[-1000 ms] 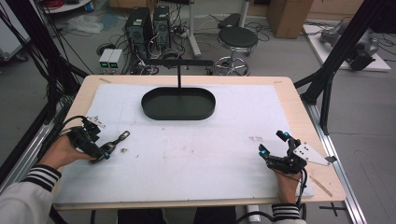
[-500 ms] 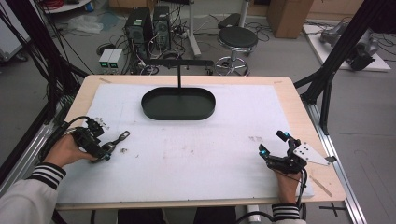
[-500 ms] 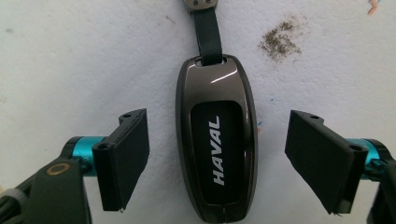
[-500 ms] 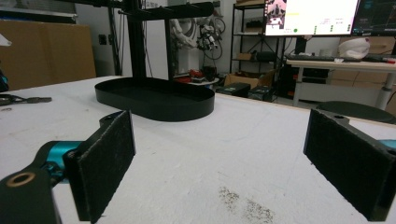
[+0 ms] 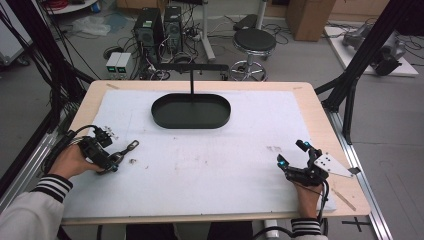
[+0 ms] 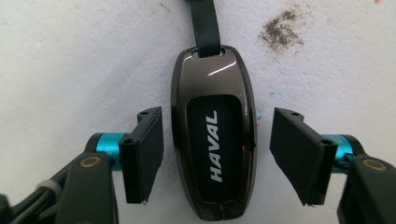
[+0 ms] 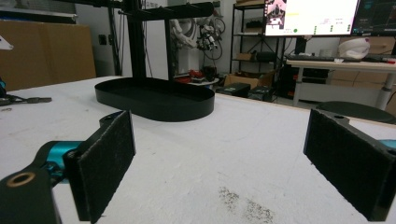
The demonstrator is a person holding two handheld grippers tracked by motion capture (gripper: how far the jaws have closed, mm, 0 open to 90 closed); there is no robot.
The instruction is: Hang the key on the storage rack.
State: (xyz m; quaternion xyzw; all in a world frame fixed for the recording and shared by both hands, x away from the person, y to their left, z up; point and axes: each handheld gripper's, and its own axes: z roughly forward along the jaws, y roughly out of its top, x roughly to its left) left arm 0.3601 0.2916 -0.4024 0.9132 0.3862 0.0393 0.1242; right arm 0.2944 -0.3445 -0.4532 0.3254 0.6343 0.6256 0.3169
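Your left tongs (image 6: 217, 156) have just been closing around the key fob (image 6: 214, 135) at the counter's (image 5: 240, 165) nine o'clock, pads not yet touching, while your right tongs (image 7: 224, 163) gape empty.

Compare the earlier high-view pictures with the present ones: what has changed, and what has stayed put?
The left tongs have just been closing around the car key fob, which lies between the pads; small gaps remain, so it is not gripped yet. Both hands, the right tongs and the black oval tray stayed where they were.
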